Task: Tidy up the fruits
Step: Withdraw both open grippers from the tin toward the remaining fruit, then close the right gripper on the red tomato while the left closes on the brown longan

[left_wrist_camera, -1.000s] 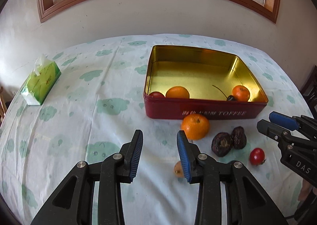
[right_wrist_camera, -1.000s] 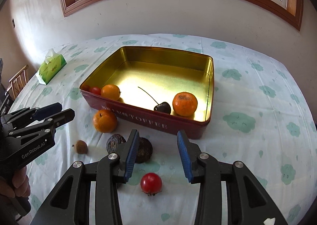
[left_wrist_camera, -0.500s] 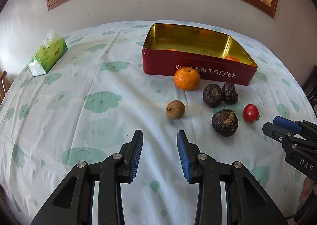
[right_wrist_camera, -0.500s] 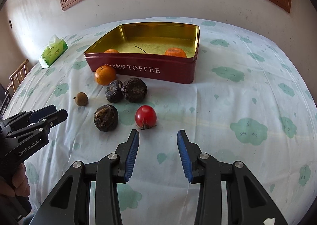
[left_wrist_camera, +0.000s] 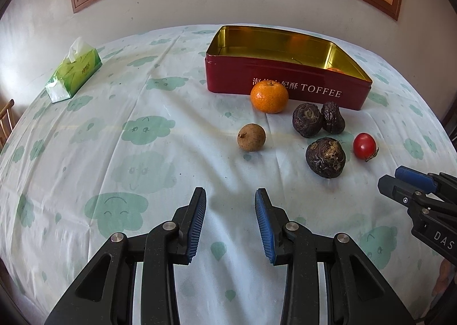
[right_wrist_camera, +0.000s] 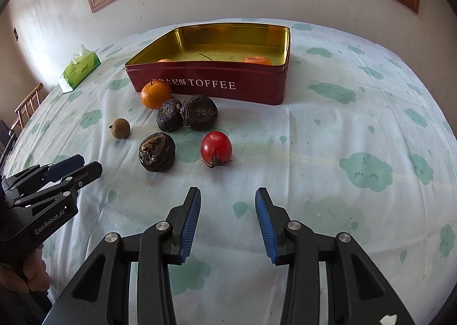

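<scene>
A red toffee tin (left_wrist_camera: 285, 87) (right_wrist_camera: 217, 87) with a gold inside stands on the table, with a few oranges barely showing inside. In front of it lie a mandarin (left_wrist_camera: 269, 97) (right_wrist_camera: 156, 94), a small brown longan (left_wrist_camera: 251, 137) (right_wrist_camera: 120, 128), three dark wrinkled fruits (left_wrist_camera: 325, 157) (right_wrist_camera: 156, 151) and a red cherry tomato (left_wrist_camera: 364, 145) (right_wrist_camera: 216, 147). My left gripper (left_wrist_camera: 230, 219) hovers open and empty, nearer than the longan. My right gripper (right_wrist_camera: 227, 219) is open and empty too, just short of the tomato.
A green tissue pack (left_wrist_camera: 74, 72) (right_wrist_camera: 79, 69) lies at the far left of the cloud-patterned tablecloth (left_wrist_camera: 128, 159). A wooden chair (right_wrist_camera: 27, 107) stands beyond the table's left edge. A hand (right_wrist_camera: 31, 273) holds the left gripper's handle.
Both grippers pulled back from the tin and sank lower. The loose fruits, before under or beside the fingers, now lie ahead of them. The jaws kept their gap.
</scene>
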Demonstrator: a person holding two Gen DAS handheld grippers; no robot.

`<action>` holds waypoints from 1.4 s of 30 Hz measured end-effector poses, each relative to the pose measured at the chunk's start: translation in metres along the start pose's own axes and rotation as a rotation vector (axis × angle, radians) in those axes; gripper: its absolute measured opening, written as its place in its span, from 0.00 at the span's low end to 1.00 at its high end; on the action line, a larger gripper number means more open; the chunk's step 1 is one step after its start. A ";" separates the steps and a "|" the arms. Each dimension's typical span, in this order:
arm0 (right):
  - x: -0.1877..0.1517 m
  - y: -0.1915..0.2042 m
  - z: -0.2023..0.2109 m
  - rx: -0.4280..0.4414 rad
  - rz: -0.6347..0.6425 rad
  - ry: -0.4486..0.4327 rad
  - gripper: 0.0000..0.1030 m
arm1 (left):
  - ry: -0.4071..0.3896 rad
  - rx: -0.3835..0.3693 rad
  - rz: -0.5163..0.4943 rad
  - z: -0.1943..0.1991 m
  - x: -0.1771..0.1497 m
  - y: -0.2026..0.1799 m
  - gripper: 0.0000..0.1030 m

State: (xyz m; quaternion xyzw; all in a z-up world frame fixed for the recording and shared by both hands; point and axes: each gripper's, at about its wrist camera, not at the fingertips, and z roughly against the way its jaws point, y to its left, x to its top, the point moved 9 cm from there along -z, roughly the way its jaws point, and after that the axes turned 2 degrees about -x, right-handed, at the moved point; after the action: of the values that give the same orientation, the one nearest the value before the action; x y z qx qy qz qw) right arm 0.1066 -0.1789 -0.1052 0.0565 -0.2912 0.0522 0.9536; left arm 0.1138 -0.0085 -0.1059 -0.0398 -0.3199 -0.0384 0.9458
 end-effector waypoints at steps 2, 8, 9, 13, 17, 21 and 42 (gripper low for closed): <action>0.000 0.000 -0.001 -0.002 0.000 0.000 0.36 | -0.001 0.001 -0.001 -0.001 -0.001 0.000 0.36; -0.001 0.000 -0.002 -0.003 -0.004 0.001 0.36 | -0.005 -0.003 -0.002 -0.001 -0.002 0.000 0.36; -0.001 0.000 -0.002 -0.003 -0.006 0.002 0.36 | -0.003 -0.001 -0.002 -0.001 -0.002 0.000 0.36; -0.002 0.000 -0.002 -0.001 -0.003 0.001 0.36 | -0.005 -0.002 -0.004 -0.002 -0.002 0.001 0.36; -0.002 0.001 -0.003 0.004 -0.004 0.003 0.36 | -0.009 -0.005 -0.002 -0.002 0.000 0.001 0.36; -0.001 0.002 -0.005 0.003 -0.005 0.003 0.36 | -0.007 -0.008 -0.002 -0.002 0.001 -0.001 0.36; 0.025 0.014 -0.028 -0.044 0.088 -0.024 0.36 | -0.019 -0.024 -0.008 -0.019 0.016 0.001 0.36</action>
State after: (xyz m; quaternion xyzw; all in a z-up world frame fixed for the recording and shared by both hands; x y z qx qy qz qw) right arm 0.1411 -0.1600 -0.1130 0.0232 -0.3059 0.0867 0.9478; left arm 0.1381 -0.0101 -0.1113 -0.0501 -0.3287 -0.0456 0.9420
